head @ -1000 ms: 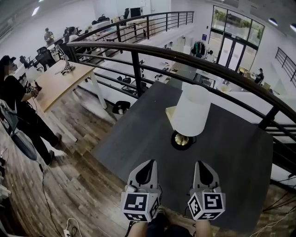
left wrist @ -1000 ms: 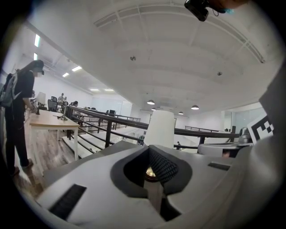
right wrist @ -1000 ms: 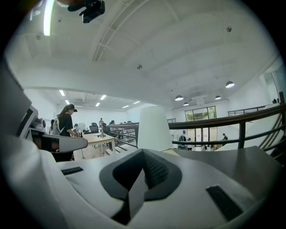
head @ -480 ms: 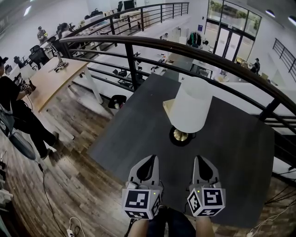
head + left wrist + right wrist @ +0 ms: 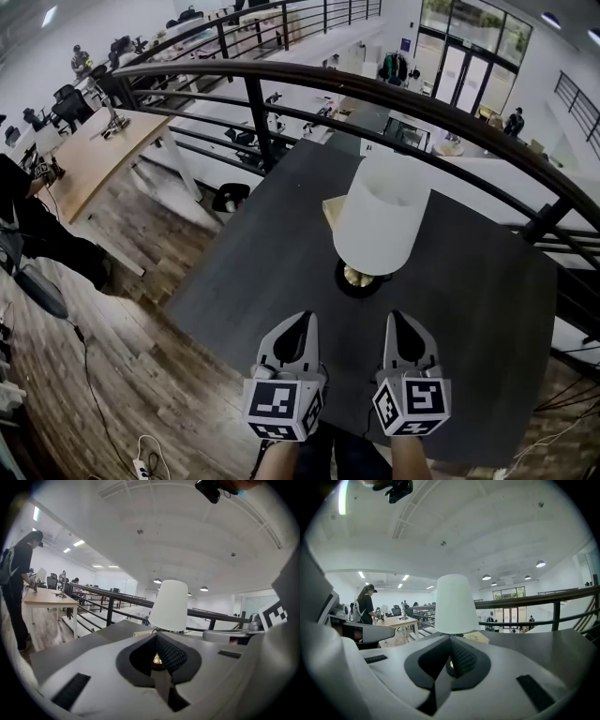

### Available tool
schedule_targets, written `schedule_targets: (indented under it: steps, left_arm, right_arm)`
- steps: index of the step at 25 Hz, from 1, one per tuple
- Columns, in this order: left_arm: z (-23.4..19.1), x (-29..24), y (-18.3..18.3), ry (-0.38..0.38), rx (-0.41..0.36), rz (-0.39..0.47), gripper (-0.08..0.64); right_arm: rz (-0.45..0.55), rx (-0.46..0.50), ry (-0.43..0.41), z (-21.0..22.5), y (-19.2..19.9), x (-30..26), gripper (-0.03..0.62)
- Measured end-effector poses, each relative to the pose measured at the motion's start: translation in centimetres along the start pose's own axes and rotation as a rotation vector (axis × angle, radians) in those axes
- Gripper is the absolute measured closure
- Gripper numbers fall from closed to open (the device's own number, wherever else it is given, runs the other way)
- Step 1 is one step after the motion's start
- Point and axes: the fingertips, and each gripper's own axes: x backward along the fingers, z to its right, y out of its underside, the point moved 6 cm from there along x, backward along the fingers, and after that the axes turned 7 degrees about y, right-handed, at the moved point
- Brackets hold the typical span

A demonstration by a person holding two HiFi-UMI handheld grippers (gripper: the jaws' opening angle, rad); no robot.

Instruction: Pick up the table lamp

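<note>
The table lamp stands upright on the dark table (image 5: 253, 253), with a white shade (image 5: 380, 225) over a brass stem on a round black base (image 5: 352, 281). In the head view my left gripper (image 5: 298, 328) and right gripper (image 5: 401, 326) sit side by side just short of the base, both shut and holding nothing. The left gripper view has the shade (image 5: 169, 605) straight ahead above its shut jaws, a glint of brass showing between them. From the right gripper view the shade (image 5: 454, 604) also rises right ahead.
A black railing (image 5: 375, 103) curves behind the table, an open drop beyond it. A tan flat object (image 5: 334, 208) lies behind the lamp. A wooden desk (image 5: 98, 155) and a person in black (image 5: 23, 220) are at the left; cables (image 5: 141, 455) trail on the wood floor.
Both grippers have moved forward toward the lamp, staying shut and side by side. The lamp has not moved on the table.
</note>
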Motion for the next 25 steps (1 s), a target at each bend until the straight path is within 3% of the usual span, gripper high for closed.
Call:
schedule_targets:
  steps: [10, 18, 21, 25]
  left_arm:
    - [-0.6, -3.5, 0.7, 0.013, 0.039, -0.007, 0.544]
    - [-0.2, -6.4, 0.9, 0.104, 0.156, 0.047, 0.546]
    - [-0.4, -7.2, 1.3, 0.168, 0.251, 0.090, 0.545]
    - [-0.8, -8.0, 1.8, 0.258, 0.436, 0.183, 0.545]
  right_arm:
    - [-0.020, 0.018, -0.024, 0.8, 0.7, -4.0, 0.600]
    - [-0.023, 0.040, -0.062, 1.6, 1.3, -7.0, 0.600]
    - [-0.025, 0.059, -0.083, 1.8, 2.2, -8.2, 0.598]
    - [-0.005, 0.075, -0.141, 1.9, 3.3, -9.6, 0.598]
